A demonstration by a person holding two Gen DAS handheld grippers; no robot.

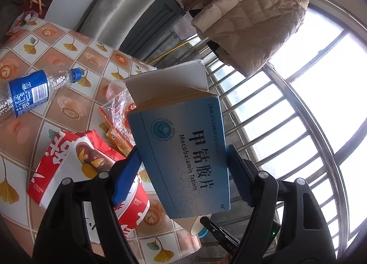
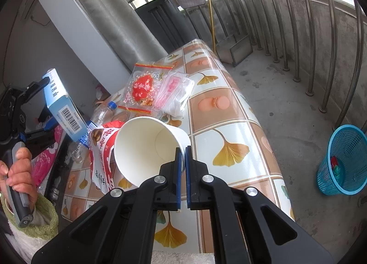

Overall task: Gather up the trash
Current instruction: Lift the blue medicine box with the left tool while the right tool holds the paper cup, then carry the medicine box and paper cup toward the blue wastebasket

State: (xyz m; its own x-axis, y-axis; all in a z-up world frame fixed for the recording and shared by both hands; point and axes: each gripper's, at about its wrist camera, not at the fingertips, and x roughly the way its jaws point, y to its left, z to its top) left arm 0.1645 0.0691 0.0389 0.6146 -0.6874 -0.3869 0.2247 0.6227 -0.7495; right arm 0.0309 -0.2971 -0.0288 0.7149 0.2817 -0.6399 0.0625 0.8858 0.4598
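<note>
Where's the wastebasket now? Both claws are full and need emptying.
The blue mesh wastebasket stands on the concrete floor at the far right of the right wrist view, beyond the table's right edge, near the railing bars.

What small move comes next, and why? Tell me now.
Probably carry the paper cup toward the blue basket on the floor and drop it in. The right claw is shut on the cup's rim and the left claw already grips the blue box, so both pieces are ready to bin.
</note>
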